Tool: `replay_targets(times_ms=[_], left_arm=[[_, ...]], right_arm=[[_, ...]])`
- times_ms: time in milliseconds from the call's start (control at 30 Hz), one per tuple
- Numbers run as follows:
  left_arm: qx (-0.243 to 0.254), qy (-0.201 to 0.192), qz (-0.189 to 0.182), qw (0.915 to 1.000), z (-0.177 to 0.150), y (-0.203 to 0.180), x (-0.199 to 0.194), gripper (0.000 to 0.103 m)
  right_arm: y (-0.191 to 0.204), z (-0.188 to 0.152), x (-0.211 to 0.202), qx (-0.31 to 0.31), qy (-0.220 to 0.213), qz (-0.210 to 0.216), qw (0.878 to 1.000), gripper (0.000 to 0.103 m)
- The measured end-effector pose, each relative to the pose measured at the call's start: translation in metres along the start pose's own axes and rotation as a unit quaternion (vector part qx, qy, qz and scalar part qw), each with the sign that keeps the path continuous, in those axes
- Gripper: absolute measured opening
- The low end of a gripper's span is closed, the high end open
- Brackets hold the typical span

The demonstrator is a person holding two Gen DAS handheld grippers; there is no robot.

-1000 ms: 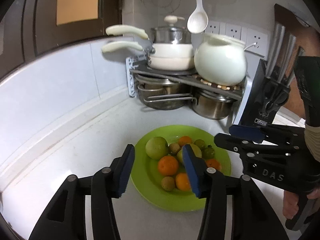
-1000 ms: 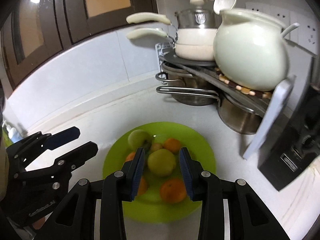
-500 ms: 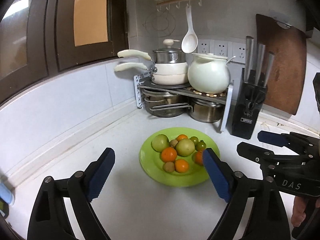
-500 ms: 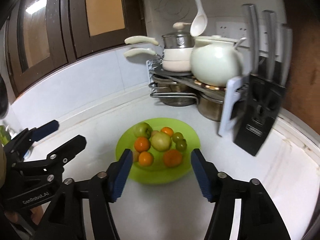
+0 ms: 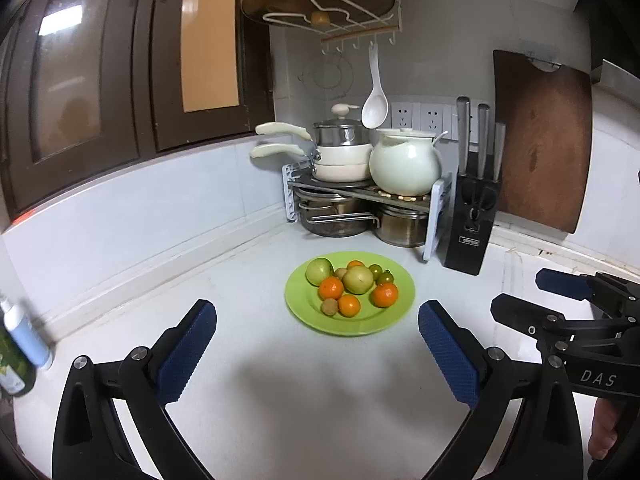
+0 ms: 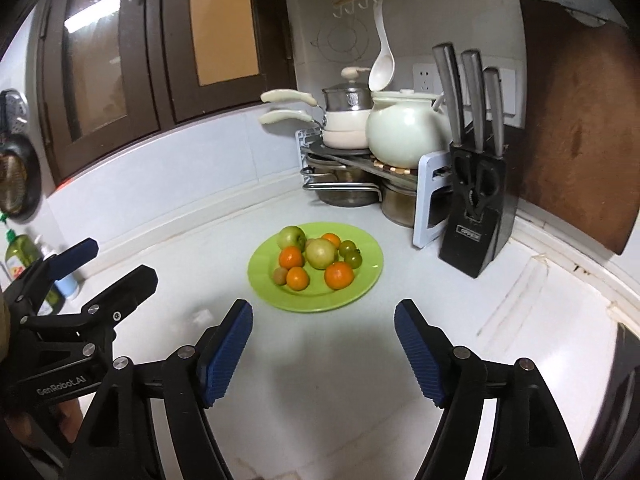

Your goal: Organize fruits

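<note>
Presently, both grippers hang above the white tabletop (image 5: pixel 248 280) with nothing between their fingers. The left gripper (image 5: pixel 318 354) has its blue-padded fingers spread wide; the right gripper (image 6: pixel 323 350) is likewise spread. Each shows at the edge of the other's view, fingers apart.

The green plate (image 6: pixel 364 280) sits on the tabletop ahead of both grippers, clear of their fingertips. It carries the fruit in a loose cluster:
- a green apple (image 6: pixel 291 237) at the far left;
- a pale yellow-green fruit (image 6: pixel 320 253) at the centre;
- three oranges (image 6: pixel 339 275) toward the near side, and a fourth at the far side, partly hidden;
- two small green tomatoes (image 6: pixel 351 253), touching one another, to the right;
- a small brown fruit (image 6: pixel 280 275) at the near left rim of the cluster.

Behind the plate, in the corner, a metal rack (image 5: pixel 360 188) bears stacked cream pans and a white pot (image 5: pixel 404 168), with steel pots beneath. A black knife block (image 5: pixel 472 216) stands just beside the rack on its right, with a wooden cutting board (image 5: pixel 540 160) leaning on the wall further right. Bottles (image 6: pixel 24 256) stand at the far left of the tabletop.
</note>
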State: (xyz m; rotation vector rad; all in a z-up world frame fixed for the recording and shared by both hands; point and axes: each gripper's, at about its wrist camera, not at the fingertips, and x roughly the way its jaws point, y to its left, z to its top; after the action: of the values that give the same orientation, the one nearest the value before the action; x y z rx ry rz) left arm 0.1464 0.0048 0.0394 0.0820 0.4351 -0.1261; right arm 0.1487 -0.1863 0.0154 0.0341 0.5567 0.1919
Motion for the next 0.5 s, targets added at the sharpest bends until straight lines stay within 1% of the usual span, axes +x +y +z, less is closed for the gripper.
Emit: replay_targets(times_ms=[267,500], left_arm=[[-0.011,-0.006,0.018,0.9998,-0.016,-0.012,-0.046,0.103],[-0.019,-0.002,0.024,0.9995,-0.031,-0.018,-0.079,0.103]], right_arm=[[0.000,-0.017,-0.041,-0.007,-0.012,0.005,1.000,0.082],[0.000,-0.033,-0.070,-0.011,-0.013,0.009,1.000,0.084]])
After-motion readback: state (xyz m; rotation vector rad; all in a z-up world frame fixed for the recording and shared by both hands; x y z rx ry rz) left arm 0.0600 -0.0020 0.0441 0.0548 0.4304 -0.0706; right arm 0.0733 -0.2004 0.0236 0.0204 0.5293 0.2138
